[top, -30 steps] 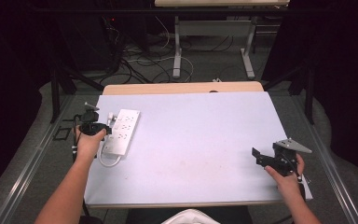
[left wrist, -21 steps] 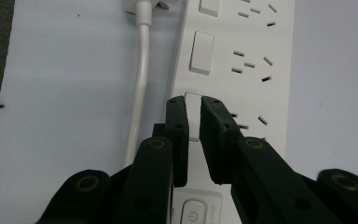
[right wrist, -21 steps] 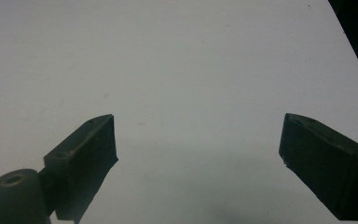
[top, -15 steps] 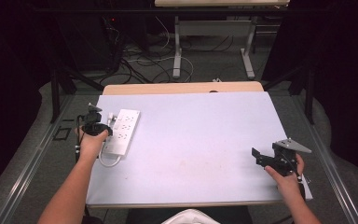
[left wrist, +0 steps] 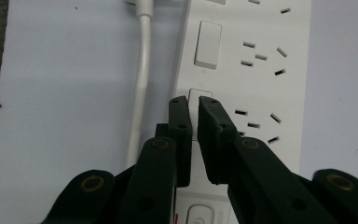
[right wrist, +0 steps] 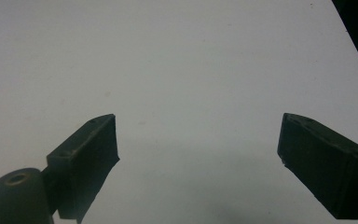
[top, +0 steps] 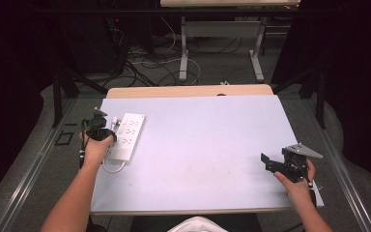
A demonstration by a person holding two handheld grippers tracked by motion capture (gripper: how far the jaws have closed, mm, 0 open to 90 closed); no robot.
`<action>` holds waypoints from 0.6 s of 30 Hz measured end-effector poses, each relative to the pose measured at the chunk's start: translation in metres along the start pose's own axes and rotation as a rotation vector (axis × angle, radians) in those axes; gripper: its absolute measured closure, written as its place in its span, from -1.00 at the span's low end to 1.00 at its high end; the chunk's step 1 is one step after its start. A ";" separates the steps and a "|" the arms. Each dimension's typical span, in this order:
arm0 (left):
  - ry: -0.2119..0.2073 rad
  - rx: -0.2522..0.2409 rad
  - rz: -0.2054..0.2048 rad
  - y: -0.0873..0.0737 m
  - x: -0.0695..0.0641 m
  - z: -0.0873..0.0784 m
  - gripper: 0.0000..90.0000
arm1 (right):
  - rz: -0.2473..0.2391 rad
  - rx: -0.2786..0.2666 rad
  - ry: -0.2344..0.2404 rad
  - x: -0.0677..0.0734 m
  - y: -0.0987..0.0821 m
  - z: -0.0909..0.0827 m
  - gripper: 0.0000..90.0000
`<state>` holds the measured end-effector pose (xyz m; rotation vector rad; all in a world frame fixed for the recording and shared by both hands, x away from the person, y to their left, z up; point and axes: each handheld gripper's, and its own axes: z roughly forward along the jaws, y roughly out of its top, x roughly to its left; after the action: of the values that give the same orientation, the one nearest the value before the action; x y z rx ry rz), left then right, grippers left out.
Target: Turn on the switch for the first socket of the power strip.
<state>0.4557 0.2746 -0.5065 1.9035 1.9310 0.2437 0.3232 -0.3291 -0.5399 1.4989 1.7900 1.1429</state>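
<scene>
In the left gripper view the white power strip runs off the top and bottom edges, so both of its ends are cut off. The black jaws cover part of a small switch on it. A bigger switch sits farther up. A white cord lies just beside the strip and runs off the top too.

From the high view the power strip lies flat near the left edge of the table. Its long side runs from near the person to away from the person, tilted a little to the right at the far end. The cord curls out at its near end.

The left gripper is squeezed almost together, with just a thin gap, and its tips sit over the small switch. I cannot tell if they touch it. In the high view the left gripper is small and dark, and the hand hides most of it.

The right gripper is spread wide with nothing in it, over bare white table. In the high view it is near the right edge, well apart from the strip.
</scene>
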 end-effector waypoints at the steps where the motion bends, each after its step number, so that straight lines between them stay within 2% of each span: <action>1: 0.002 0.002 0.002 0.000 0.000 0.000 0.85 | 0.001 -0.006 0.002 0.000 0.000 0.000 -0.74; 4: 0.010 0.010 0.006 0.000 0.000 0.001 0.86 | 0.002 -0.006 0.003 0.000 0.000 0.000 -0.74; 8: -0.002 0.008 0.000 -0.001 0.001 0.001 0.86 | 0.001 -0.006 0.003 0.000 0.000 0.001 -0.73; 18: -0.002 0.008 -0.005 -0.001 0.002 0.001 0.92 | 0.000 -0.004 0.003 0.000 0.000 0.001 -0.73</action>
<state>0.4551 0.2760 -0.5078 1.9025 1.9377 0.2328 0.3240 -0.3291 -0.5409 1.4952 1.7889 1.1493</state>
